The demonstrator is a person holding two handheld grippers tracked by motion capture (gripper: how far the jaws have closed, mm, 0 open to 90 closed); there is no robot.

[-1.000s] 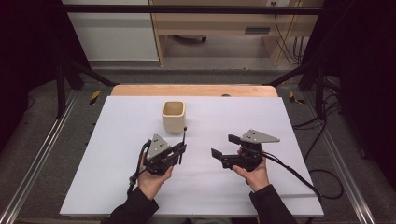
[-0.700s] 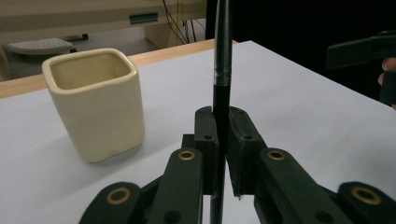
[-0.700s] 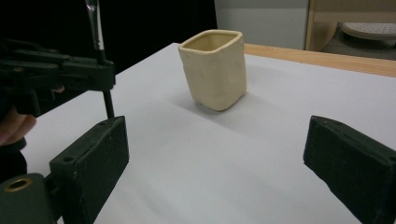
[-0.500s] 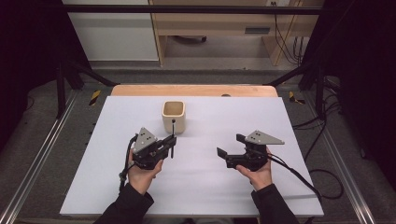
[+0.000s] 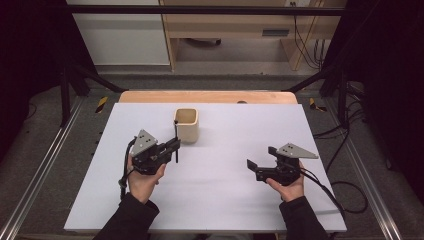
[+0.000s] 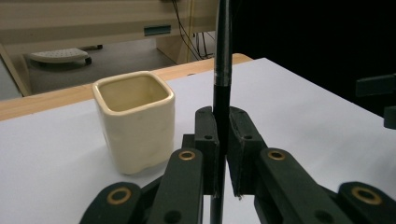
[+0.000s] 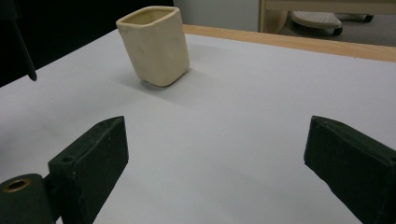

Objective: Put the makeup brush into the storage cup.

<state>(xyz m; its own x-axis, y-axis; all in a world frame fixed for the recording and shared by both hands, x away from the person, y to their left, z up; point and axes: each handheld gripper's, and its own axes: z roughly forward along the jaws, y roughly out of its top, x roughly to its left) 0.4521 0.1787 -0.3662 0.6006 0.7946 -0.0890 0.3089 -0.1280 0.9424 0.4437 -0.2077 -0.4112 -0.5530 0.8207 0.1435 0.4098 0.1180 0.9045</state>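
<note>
Right now your left gripper [image 6: 223,154] clamps a slim black pen-like rod [image 6: 221,70] upright, just beside the cream square ceramic cup [image 5: 186,124] on the white table [image 5: 225,200]. If you tilt the rod, it may strike the rim and tip the cup. Your right gripper [image 7: 219,168] hovers wide apart and empty, too far to steady it.
</note>
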